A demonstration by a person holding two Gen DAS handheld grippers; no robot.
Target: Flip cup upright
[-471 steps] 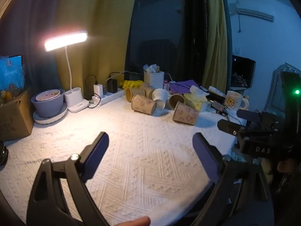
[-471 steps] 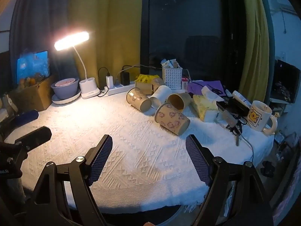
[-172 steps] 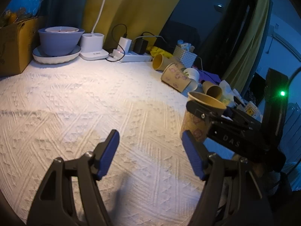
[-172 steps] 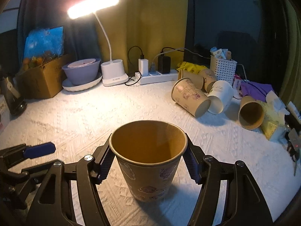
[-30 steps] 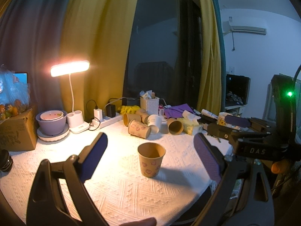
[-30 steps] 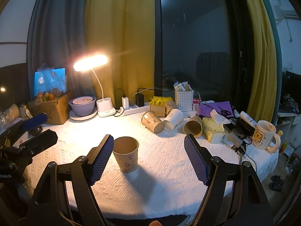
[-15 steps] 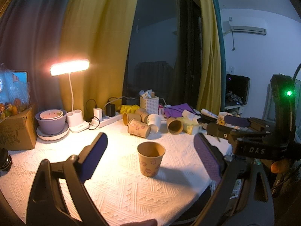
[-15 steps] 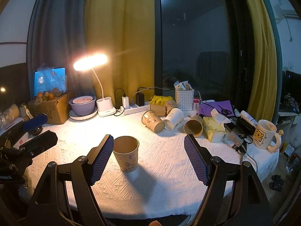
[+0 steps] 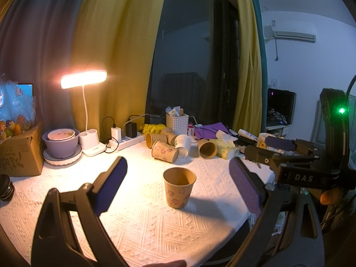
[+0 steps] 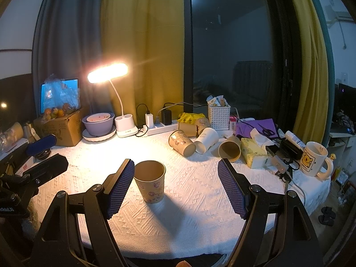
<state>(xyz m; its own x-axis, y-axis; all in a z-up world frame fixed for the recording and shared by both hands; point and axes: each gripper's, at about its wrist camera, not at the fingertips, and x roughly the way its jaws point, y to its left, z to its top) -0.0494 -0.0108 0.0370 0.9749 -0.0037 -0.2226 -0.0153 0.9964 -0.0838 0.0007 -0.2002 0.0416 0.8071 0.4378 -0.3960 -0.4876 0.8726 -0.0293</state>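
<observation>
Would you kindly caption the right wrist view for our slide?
Open right gripper behind an upright brown printed paper cup on the white textured tablecloth.

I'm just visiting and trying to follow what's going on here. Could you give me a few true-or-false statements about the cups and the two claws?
1. The patterned paper cup nearest the claws stands upright, mouth up. True.
2. The right claw is clamped on that cup. False: it is open, and the cup stands free on the white tablecloth.
3. Several cups near the white basket lie on their sides. True.
4. The desk lamp is off. False: it glows.
5. The left claw holds a cup. False: it is open and empty.
</observation>
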